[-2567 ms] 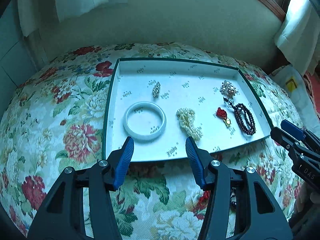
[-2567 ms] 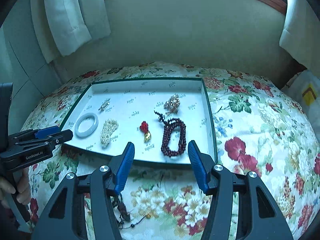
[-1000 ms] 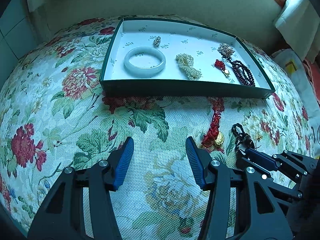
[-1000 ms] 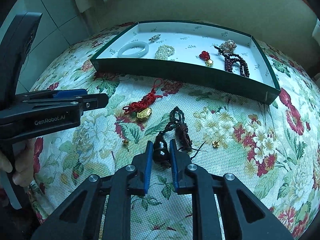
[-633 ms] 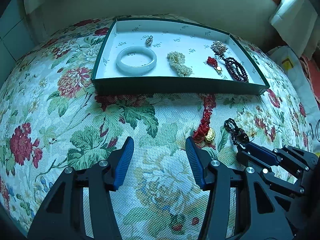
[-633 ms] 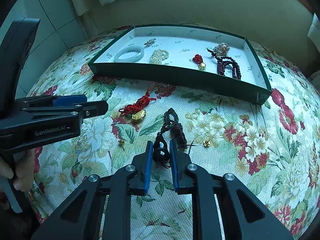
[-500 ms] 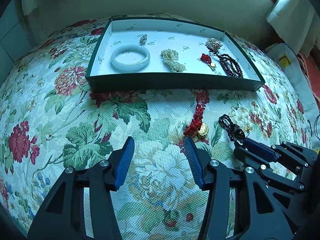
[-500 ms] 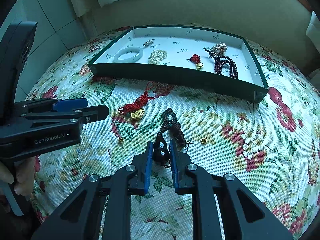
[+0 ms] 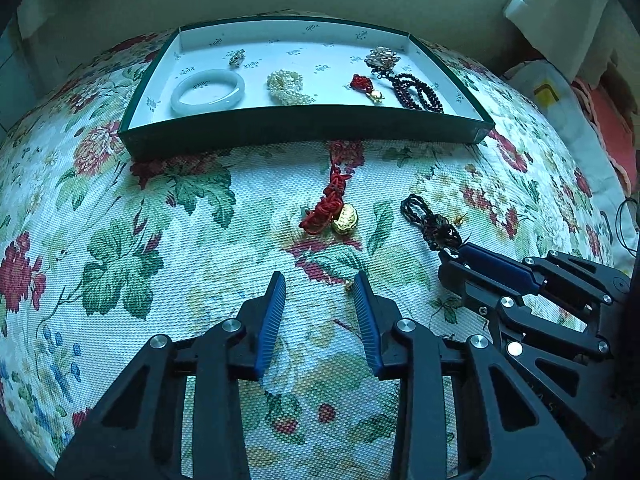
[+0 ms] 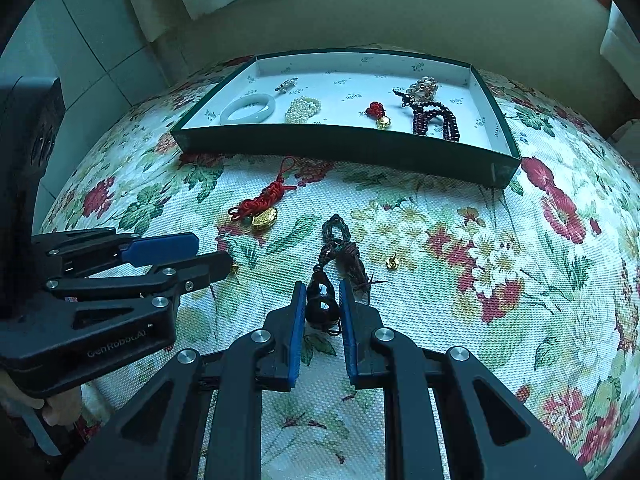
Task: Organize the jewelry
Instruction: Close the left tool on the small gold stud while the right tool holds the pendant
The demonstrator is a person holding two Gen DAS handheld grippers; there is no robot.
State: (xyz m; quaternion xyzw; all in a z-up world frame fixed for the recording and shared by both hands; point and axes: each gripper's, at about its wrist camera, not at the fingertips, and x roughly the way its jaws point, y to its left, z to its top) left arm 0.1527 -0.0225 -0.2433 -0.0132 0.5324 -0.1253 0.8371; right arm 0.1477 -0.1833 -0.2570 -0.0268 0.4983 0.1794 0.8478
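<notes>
A dark corded pendant (image 10: pixel 322 300) lies on the floral cloth; its cord (image 9: pixel 430 220) trails away from me. My right gripper (image 10: pixel 322 298) is shut on the pendant's dark stone. A red knot charm with a gold piece (image 9: pixel 332 210) lies just ahead of my left gripper (image 9: pixel 320 284), which is open and empty above the cloth. The charm also shows in the right wrist view (image 10: pixel 262 206). The green tray (image 9: pixel 304 126) with a white floor holds a jade bangle (image 9: pixel 208 92), a pearl bracelet (image 9: pixel 286 86), a red charm (image 9: pixel 364 86) and dark beads (image 9: pixel 418 92).
A small gold stud (image 10: pixel 392 262) lies right of the pendant, and another small gold piece (image 9: pixel 349 285) sits by my left gripper's right finger. A brooch (image 9: pixel 382 58) and a small clip (image 9: pixel 237 57) lie in the tray. A wall and curtains stand behind.
Both grippers dropped from above the tray to the cloth in front of it. My right gripper closed on the pendant and holds it. My left gripper's jaws have narrowed a little.
</notes>
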